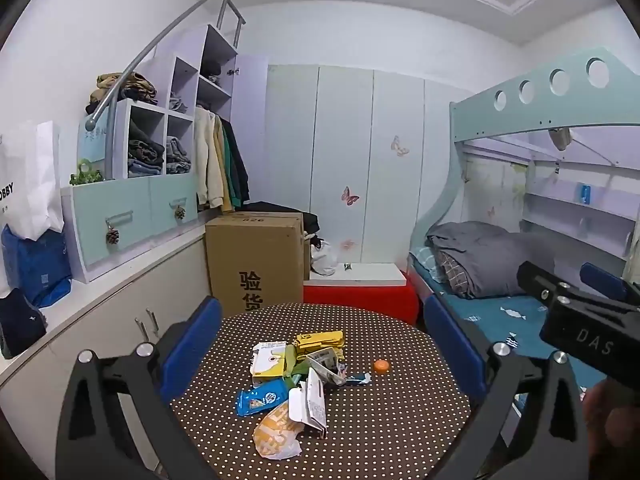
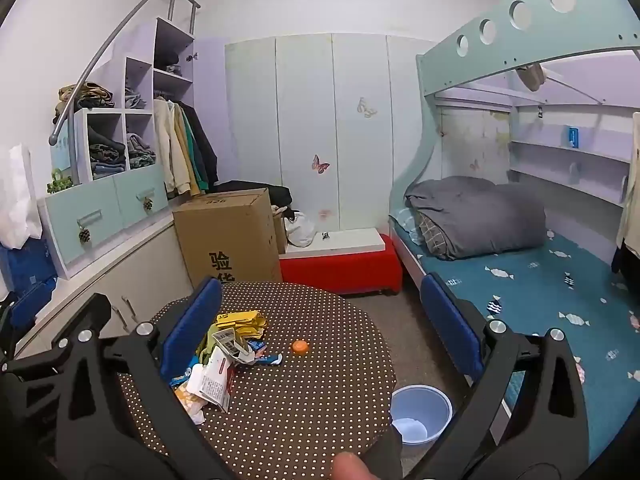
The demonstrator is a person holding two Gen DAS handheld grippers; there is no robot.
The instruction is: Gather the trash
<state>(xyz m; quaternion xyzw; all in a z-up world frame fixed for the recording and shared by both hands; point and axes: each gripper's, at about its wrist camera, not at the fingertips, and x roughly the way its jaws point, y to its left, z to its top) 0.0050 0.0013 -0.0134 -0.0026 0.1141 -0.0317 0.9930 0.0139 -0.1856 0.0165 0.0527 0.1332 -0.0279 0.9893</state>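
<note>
With both sets of fingers (image 1: 202, 336) spread and empty, I'd pinch the orange cap (image 1: 381, 366) near the worktop (image 1: 380, 432) centre first, then drop it in the blue bin (image 2: 420, 412).

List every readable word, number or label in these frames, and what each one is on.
"验货" on the front of the cardboard box.
"826", upside down, on the box's top flap.
"DAS" on the right gripper body, seen from the left wrist.
"OBBY", cut off at the frame edge, on the white shopping bag.
Print on the trash wrappers on the dotted table: too small or blurred.
</note>
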